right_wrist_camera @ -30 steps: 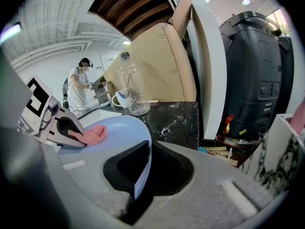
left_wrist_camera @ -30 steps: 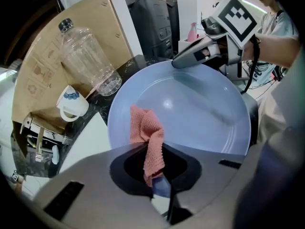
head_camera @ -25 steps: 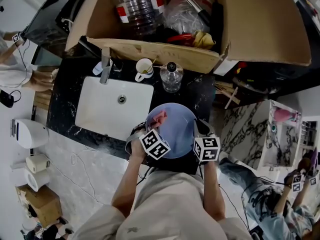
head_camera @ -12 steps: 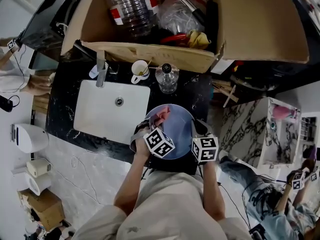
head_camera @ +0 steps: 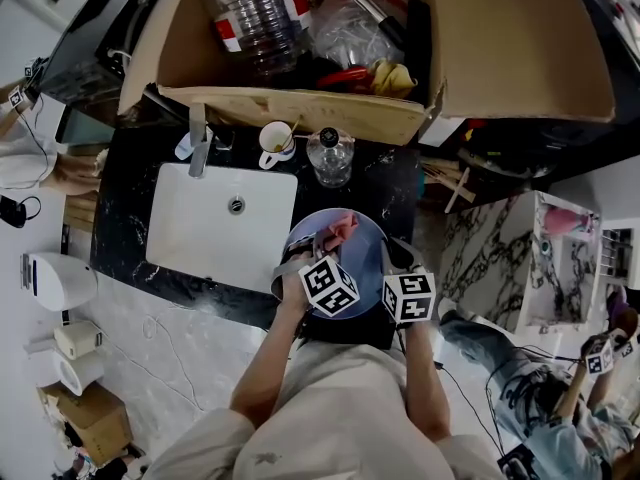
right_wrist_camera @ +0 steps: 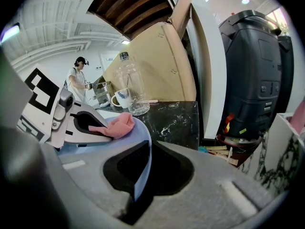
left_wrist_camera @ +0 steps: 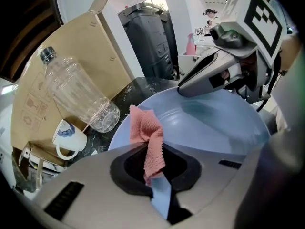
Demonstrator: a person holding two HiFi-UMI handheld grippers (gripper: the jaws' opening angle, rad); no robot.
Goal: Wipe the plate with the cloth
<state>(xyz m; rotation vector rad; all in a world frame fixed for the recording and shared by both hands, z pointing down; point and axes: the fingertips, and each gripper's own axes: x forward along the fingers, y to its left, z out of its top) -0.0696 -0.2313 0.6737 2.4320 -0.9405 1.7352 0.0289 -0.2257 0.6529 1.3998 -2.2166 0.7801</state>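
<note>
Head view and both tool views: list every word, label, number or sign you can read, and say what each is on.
No text can be read in any view.
Bottle label: red and white band, print too blurred to read.
Box: faint printed symbols, too faint to make out.
Mug: blue mark, no legible letters.
Cubes: black-and-white square markers, no words or numbers.
</note>
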